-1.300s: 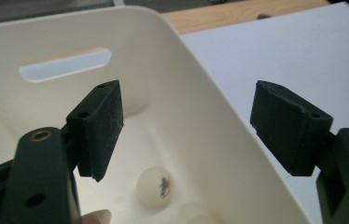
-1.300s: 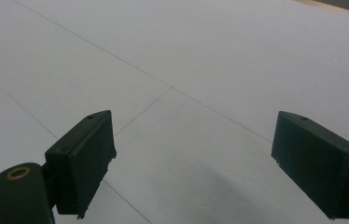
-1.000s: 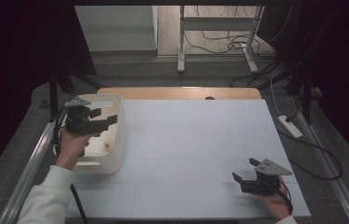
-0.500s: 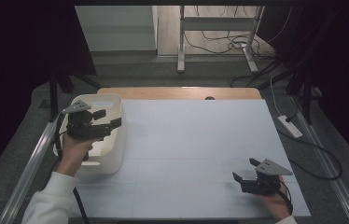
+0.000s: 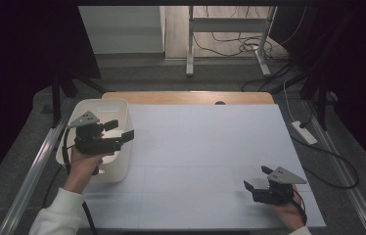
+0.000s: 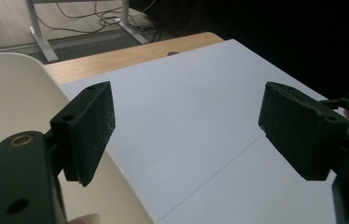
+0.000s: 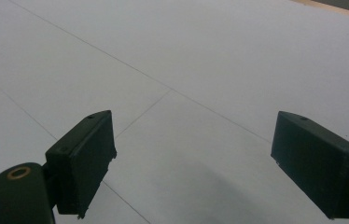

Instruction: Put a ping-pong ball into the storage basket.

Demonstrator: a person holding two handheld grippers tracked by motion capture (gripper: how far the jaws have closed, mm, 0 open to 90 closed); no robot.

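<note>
My left gripper (image 5: 121,130) hovers over the white plastic bin (image 5: 98,104) at the table's left edge, pointing right across the white sheet. Its jaws have just been opening and stand wide apart with nothing between them. In the left gripper view the left gripper (image 6: 186,126) frames bare sheet, with the bin's wall (image 6: 14,93) curving under its left pad. My right gripper (image 5: 255,177) rests low near the front right corner, open and empty. The right gripper view shows the right gripper (image 7: 191,158) with both pads spread over the sheet.
A white sheet (image 5: 205,147) with faint fold lines covers the table, leaving a wooden strip (image 5: 191,97) along the far edge. Metal rails run down both sides. On the floor beyond are a power strip (image 5: 304,132), cables and a desk frame (image 5: 189,44).
The left hand has drifted a little toward the near side of the bin, and its jaws stand wider apart. The right gripper has stayed put.
</note>
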